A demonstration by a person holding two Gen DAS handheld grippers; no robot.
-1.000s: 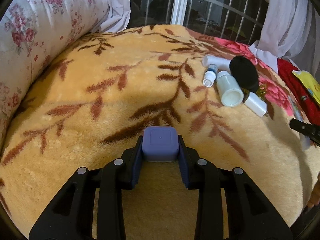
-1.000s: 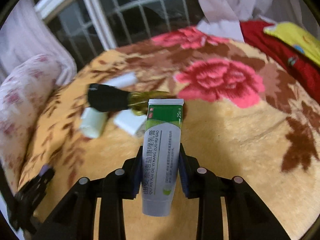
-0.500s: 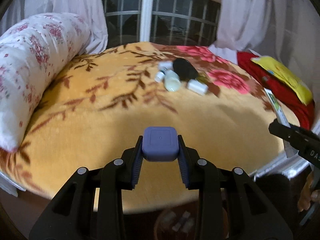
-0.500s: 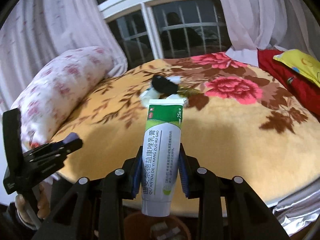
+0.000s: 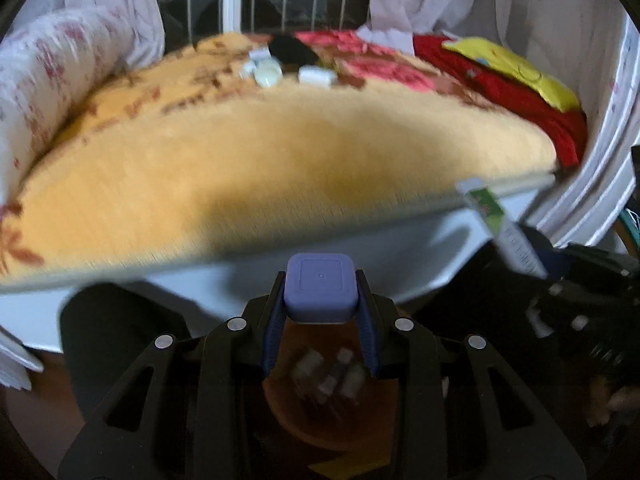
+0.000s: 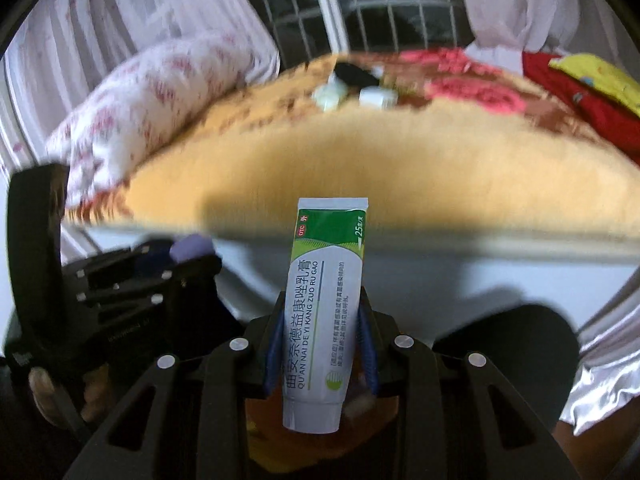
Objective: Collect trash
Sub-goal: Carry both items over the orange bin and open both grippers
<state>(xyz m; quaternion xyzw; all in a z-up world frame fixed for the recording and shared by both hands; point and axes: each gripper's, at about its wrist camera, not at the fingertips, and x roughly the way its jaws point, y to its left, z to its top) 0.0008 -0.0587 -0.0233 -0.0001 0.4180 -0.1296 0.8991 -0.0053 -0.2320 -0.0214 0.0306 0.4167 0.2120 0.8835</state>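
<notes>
My left gripper [image 5: 321, 322] is shut on a small lavender square box [image 5: 321, 293]. It hangs past the bed's edge, above an orange bin [image 5: 320, 412] that holds several small pieces of trash. My right gripper [image 6: 321, 344] is shut on a white and green ointment tube [image 6: 325, 308], which stands upright between the pads. Under it a bit of the orange bin [image 6: 272, 432] shows. The tube [image 5: 500, 228] also shows at the right of the left wrist view. Several white bottles [image 5: 269, 73] and a black pouch [image 5: 290, 50] lie far back on the bed.
The yellow floral blanket [image 5: 248, 160] covers the bed, whose white edge [image 5: 240, 276] runs across both views. A floral pillow [image 6: 148, 100] lies at the left, red and yellow cloth [image 5: 504, 80] at the right. A person's dark legs flank the bin. Curtains and a barred window stand behind.
Both grippers have drawn back from over the blanket to beyond the bed's edge, and the orange bin has come into view beneath them. Each keeps its hold on its item.
</notes>
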